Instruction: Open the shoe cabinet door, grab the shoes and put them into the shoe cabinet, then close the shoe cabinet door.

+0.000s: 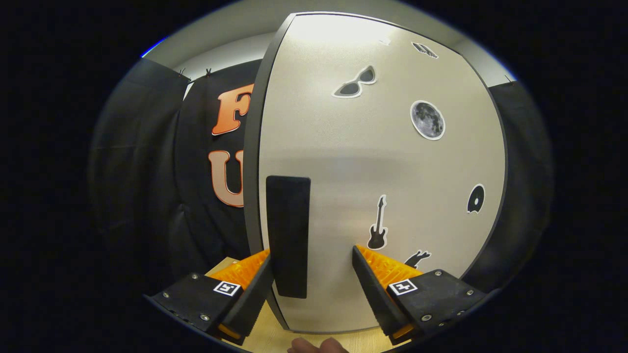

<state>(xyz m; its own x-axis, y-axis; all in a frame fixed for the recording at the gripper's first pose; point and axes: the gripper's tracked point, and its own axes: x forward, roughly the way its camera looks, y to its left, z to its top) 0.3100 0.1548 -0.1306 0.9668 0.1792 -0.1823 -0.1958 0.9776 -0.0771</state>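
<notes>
Facing the shoe cabinet door close up, gripper spread wide, gripping nothing. Left finger sits at the door's left edge; one black handle, long axis vertical, stands just right of that finger, between the two fingers but not pressed by both. Right finger lies well off the handle, against the door face. One door, one handle; six stickers, among them sunglasses, guitar, moon. Door looks shut or nearly so. Likely next: close on the handle.
</notes>
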